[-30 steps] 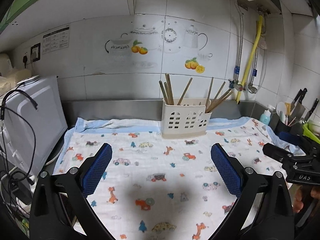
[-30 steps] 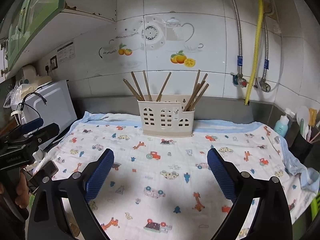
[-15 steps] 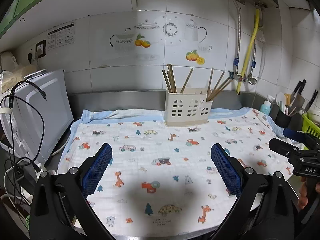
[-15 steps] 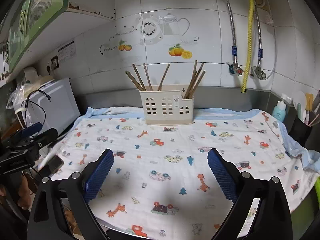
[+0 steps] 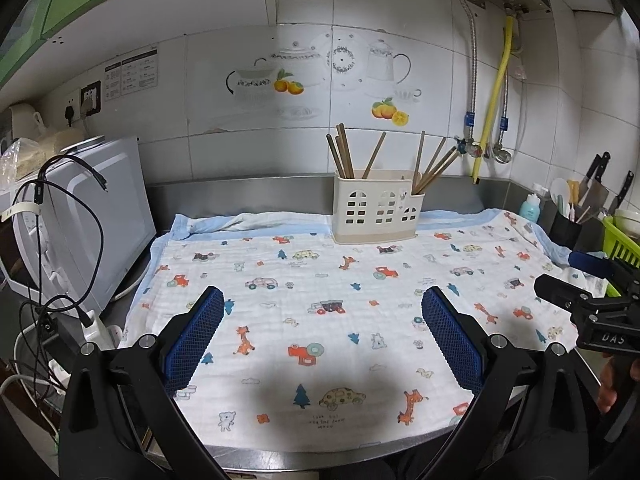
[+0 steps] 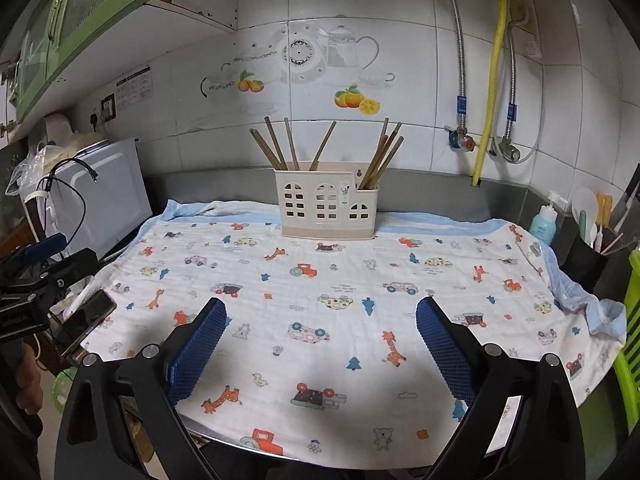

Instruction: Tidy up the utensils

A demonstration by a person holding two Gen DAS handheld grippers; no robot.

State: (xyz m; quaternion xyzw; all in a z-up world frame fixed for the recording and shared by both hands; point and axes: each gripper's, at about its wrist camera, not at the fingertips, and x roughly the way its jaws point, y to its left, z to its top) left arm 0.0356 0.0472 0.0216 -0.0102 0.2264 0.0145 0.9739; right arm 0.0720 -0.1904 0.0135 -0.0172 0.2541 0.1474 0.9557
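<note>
A cream plastic utensil holder (image 5: 378, 214) stands at the back of the counter, also in the right wrist view (image 6: 327, 210). Several brown chopsticks (image 5: 344, 152) stand in its left and right compartments (image 6: 384, 152). My left gripper (image 5: 322, 320) is open and empty above the front of the patterned cloth (image 5: 320, 280). My right gripper (image 6: 320, 320) is open and empty above the cloth's front (image 6: 320, 280). Each gripper shows at the edge of the other's view: the right one (image 5: 588, 280) and the left one (image 6: 44, 256).
A white appliance with cables (image 5: 84, 216) stands left of the cloth. A black cup of utensils (image 5: 566, 224), knives (image 5: 600, 176), a blue bottle (image 6: 544, 222) and a green basket (image 6: 634, 320) are at the right. A phone (image 6: 90, 312) lies at the left counter edge.
Both grippers have pulled back from the holder toward the counter's front edge, so more cloth and the front edge show. Both stay open and empty.
</note>
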